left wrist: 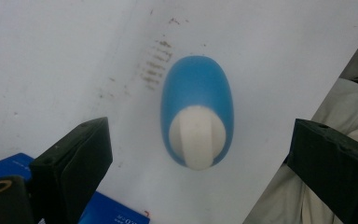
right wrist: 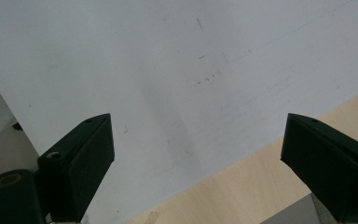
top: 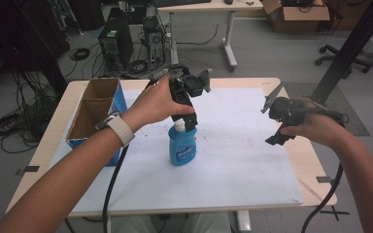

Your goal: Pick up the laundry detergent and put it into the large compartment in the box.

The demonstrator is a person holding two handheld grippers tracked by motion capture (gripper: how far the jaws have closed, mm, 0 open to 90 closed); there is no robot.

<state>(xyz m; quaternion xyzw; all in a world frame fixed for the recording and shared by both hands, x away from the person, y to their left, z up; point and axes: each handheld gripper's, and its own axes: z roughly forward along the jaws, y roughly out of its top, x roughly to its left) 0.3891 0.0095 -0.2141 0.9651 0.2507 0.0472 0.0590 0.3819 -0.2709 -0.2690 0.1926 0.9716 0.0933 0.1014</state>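
**Coming down on the blue bottle from above**

Upright on the white mat (top: 233, 160), near its middle, just right of the cardboard box (top: 94, 109): blue bottle (top: 182, 148) with white cap (left wrist: 197, 135). Directly above it, left gripper (top: 187, 124), jaws spread wide, gripping nothing, cap centred in the gap in the left gripper view. Off to the right near the mat's edge, raised, right gripper (top: 278, 124), likewise wide open and empty, looking down on bare mat and the wooden table (right wrist: 242, 186) border.

Best lowered straight, cap kept midway, jaws closed on the neck or shoulder rather than the slick cap. No tilt, or likely a toppled bottle.

Plenty of free mat ahead and to the right; box wall close on the left, table edge near the right gripper
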